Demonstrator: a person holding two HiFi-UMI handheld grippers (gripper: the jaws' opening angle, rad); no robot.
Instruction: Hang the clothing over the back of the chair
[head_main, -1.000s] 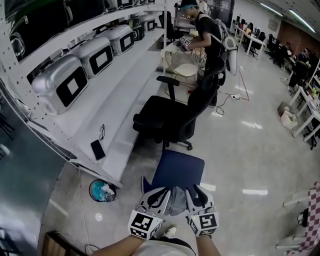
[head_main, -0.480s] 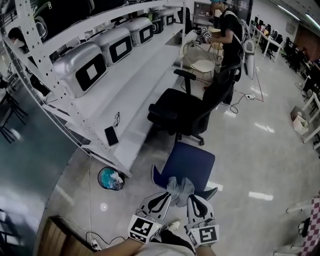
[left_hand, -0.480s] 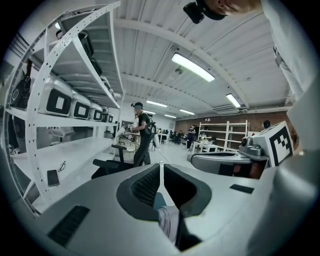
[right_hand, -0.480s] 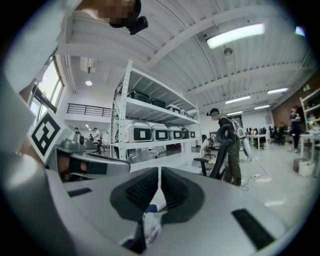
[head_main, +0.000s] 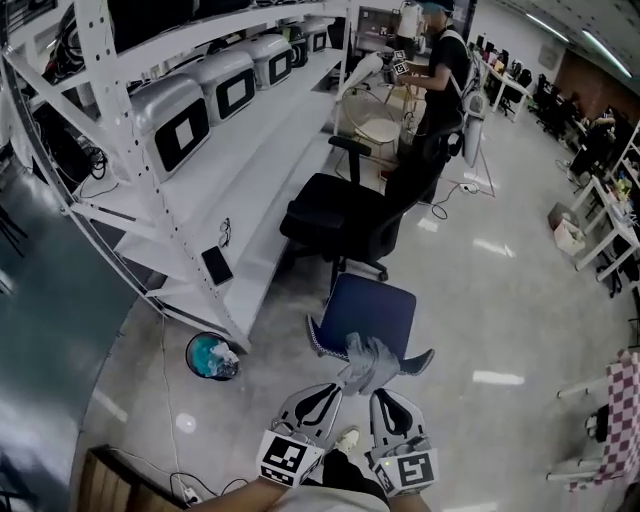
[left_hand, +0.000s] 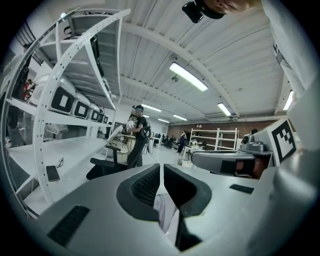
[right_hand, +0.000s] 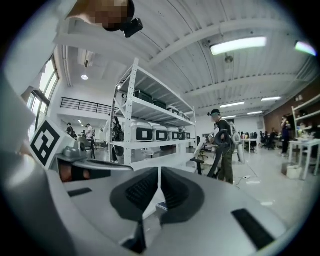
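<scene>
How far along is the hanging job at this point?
Done: the clothing is picked up, with the jaws of the left gripper and the right gripper shut on it. In hand: it is held bunched above the blue chair's near edge. Left: draping it over the back and letting go.

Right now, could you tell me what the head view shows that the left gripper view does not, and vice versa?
Only the head view: the blue chair and the bin on the floor. Only the left gripper view: the head-mounted camera overhead and the ridged pads of the left tool. Both: the grey garment that tool grips, the black office chair and the phone on the shelf.
</scene>
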